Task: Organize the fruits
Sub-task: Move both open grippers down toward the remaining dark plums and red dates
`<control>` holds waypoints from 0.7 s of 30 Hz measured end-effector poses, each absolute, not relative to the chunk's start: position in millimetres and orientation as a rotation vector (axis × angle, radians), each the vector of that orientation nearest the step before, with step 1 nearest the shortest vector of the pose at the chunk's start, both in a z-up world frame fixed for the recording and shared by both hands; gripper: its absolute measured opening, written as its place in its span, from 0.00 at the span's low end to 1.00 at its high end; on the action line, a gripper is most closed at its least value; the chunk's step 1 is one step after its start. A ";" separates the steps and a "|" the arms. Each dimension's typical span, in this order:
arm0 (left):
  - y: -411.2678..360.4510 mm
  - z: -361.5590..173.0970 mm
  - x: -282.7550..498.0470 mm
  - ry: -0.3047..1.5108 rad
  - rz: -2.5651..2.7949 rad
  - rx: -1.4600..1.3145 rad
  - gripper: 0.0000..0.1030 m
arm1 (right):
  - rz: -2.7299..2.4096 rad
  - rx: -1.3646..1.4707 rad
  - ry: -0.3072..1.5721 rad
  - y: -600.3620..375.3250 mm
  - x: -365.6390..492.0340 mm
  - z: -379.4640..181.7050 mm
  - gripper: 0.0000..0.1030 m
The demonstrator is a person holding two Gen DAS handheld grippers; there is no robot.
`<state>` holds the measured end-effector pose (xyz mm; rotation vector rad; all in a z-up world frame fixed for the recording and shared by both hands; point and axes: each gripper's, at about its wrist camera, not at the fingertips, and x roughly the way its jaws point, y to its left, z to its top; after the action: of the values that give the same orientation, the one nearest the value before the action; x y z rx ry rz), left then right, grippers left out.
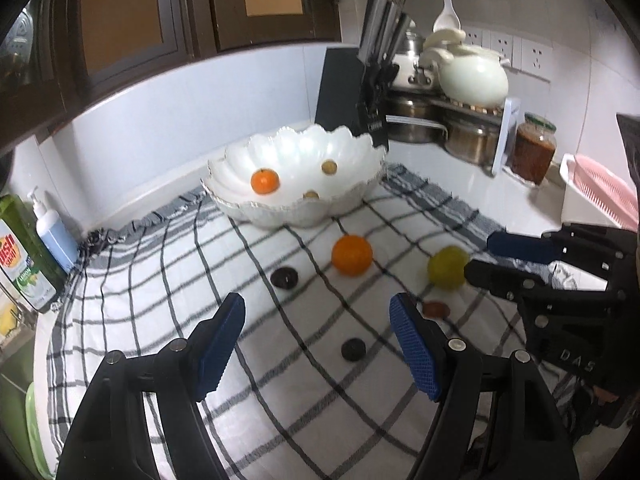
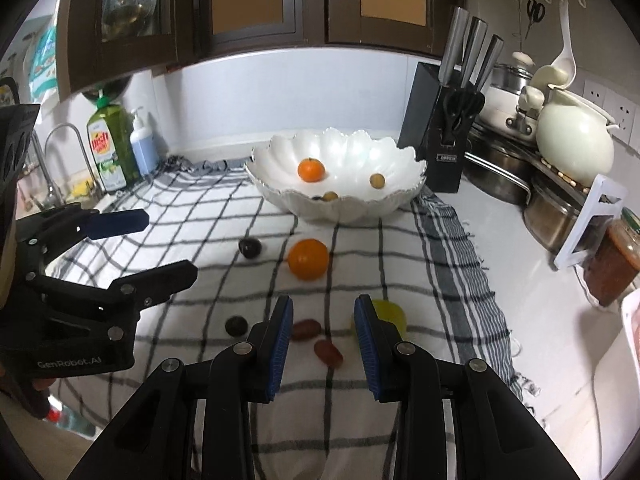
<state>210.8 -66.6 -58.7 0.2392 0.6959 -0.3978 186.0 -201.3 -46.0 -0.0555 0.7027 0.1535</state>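
The white scalloped bowl [image 2: 336,184] stands at the back of the checked cloth [image 2: 200,240] on the worktop and already holds a small orange [image 2: 311,170] and a few small yellowish fruits; loose fruit lies on the cloth in front of it: a larger orange [image 2: 308,259], a yellow-green fruit [image 2: 390,314], two reddish grapes [image 2: 316,340] and two dark fruits [image 2: 250,247].

The left hand-held gripper [image 1: 316,344] is released, jaws wide, nothing between them; a dark fruit [image 1: 353,349] lies on the cloth in its gap line. The right hand-held gripper [image 2: 323,338] is also empty, jaws narrowly parted above the grapes, with the yellow-green fruit just beside its right pad.

Likely hazards, as judged from this layout:
- round fruit may roll on the soft cloth if a pad nudges it before closing;
- the grapes lie close together; a narrow closure may catch both or crush one;
- the two tools work near each other; crossing paths could cause a collision;
- a pad dragging on the cloth may bunch it and shift the bowl.
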 end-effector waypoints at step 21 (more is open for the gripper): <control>-76.4 -110.9 218.9 0.801 -0.457 0.255 0.60 | 0.164 -0.044 0.835 -201.5 202.3 -98.5 0.32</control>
<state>218.9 -76.4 -110.9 0.2554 0.8009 -0.4575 202.3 -201.5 -98.5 -0.0436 0.8346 0.1637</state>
